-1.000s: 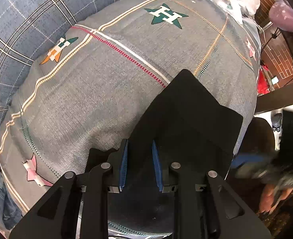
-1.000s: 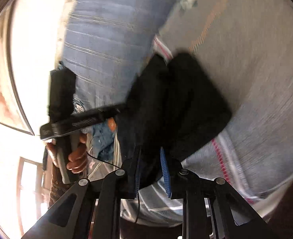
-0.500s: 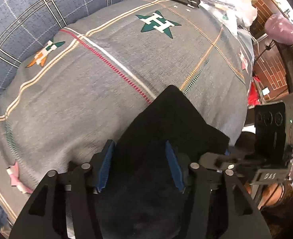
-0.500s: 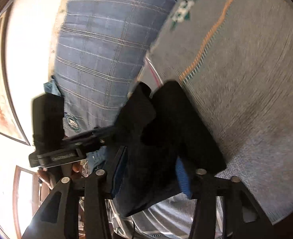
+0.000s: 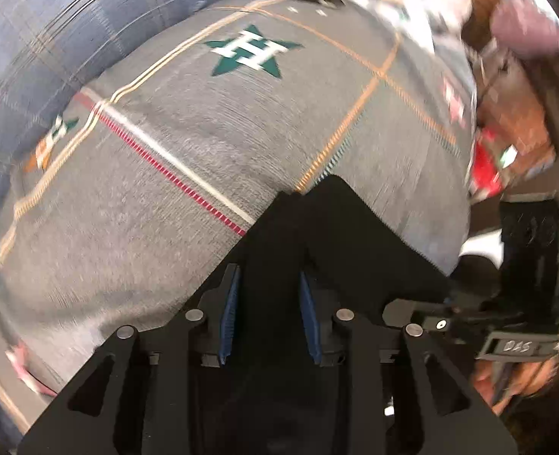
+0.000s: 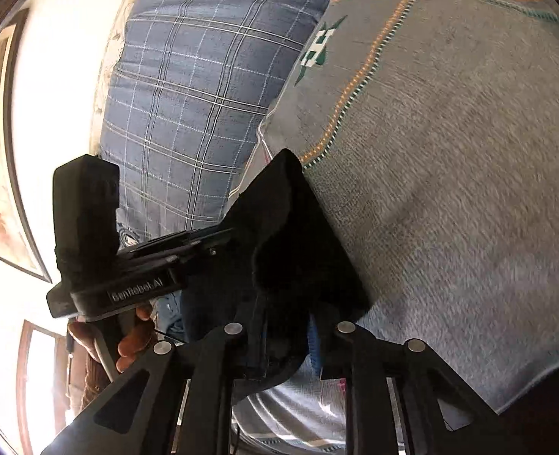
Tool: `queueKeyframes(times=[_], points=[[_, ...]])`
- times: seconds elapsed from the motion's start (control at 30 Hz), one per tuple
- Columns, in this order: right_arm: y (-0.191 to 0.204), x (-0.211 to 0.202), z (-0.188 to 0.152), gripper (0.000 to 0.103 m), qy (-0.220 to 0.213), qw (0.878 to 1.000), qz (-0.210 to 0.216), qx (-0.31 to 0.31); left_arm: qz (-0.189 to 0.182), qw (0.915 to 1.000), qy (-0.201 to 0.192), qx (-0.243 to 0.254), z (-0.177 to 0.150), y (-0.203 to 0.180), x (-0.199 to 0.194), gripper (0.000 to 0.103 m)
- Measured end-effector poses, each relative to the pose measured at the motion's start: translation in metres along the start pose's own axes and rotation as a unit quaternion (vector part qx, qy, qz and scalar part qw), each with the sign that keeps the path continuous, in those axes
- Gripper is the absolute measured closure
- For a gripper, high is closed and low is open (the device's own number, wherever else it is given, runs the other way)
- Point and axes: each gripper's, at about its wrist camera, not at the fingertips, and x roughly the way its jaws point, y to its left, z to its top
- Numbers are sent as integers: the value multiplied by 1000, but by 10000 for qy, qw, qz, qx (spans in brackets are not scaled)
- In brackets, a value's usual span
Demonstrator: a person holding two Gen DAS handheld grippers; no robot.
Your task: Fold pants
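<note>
In the left wrist view, the left gripper (image 5: 268, 314) has its two blue-padded fingers (image 5: 229, 313) set a moderate way apart, with black cloth of the pants (image 5: 340, 242) filling the gap between them; whether the pads press on the cloth cannot be told. The one pair of pants lies folded directly ahead of the fingers, coming to a point on the grey bedspread (image 5: 203, 144). On that spread, two star emblems are clear: a green one (image 5: 251, 53) far ahead, an orange-and-green one (image 5: 51, 136) off to the left. One blue plaid pillow (image 5: 51, 22) sits beyond on the left. The other gripper's body shows low on the right.

In the right wrist view, the right gripper (image 6: 287, 345) straddles the pants (image 6: 298, 235), the cloth bunched between its fingers and hiding most of the pads; only a sliver of one blue pad shows, so its hold cannot be judged. The left gripper (image 6: 218, 237) reaches into the cloth from the left, its handle held by a hand (image 6: 127, 345). One pillow (image 6: 199, 87) lies ahead-left, the bedspread (image 6: 450, 174) ahead-right, with one green star (image 6: 315, 49).
</note>
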Motion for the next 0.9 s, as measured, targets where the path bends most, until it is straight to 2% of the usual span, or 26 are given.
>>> queueKeyframes(times=[0.07,0.13,0.23,0.3,0.37,0.43,0.47,0.5,0.57,0.6,0.63,0.7,0.77,0.8,0.83,0.87,0.9], points=[[5,-6,4,80,99,9998,-78,-145,-109,9995,-96,-269,-4,11,-11,74],[11,-13,9,72,41,9995,-198,-241,-58,9985,-302,-455,-11,24,-30,74],[21,-39,24,57,-590,9970,-325,-388,-159,9938,-727,-823,-27,39,-58,74],[27,-43,35,56,-700,9960,-316,-460,-285,9882,-991,-1130,-37,51,-70,73],[40,-35,44,56,-617,9950,-313,-725,-688,9763,-1377,-1521,-56,58,-78,64],[55,-23,48,56,-568,9907,-453,-1148,-774,9707,-1568,-1647,-71,57,-75,58],[67,-10,49,56,-545,9869,-541,-1419,-636,9699,-1645,-1680,-79,56,-72,58],[76,0,49,56,-525,9834,-649,-1610,-334,9700,-1690,-1714,-86,55,-64,58],[92,28,48,61,-325,9686,-1042,-2232,173,9684,-1667,-1848,-92,58,-51,58],[95,39,46,64,-235,9577,-1344,-2534,357,9670,-1648,-1912,-94,59,-44,58],[95,51,41,71,-184,9446,-1640,-2839,460,9663,-1648,-1923,-95,60,-39,58],[86,63,28,72,-246,9245,-1876,-3309,767,9628,-1686,-1966,-97,60,-26,58],[87,62,29,70,-256,9232,-1839,-3364,958,9567,-1860,-2022,-96,58,-19,55],[88,60,31,70,-261,9241,-1771,-3376,929,9527,-1961,-2128,-96,58,-21,55],[86,55,35,69,-315,9265,-1701,-3341,838,9503,-2004,-2232,-98,61,-24,56],[82,48,38,67,-335,9307,-1637,-3253,574,9447,-2129,-2428,-103,66,-34,56],[76,40,44,67,-317,9426,-1406,-3012,441,9393,-2240,-2561,-110,72,-44,56]])
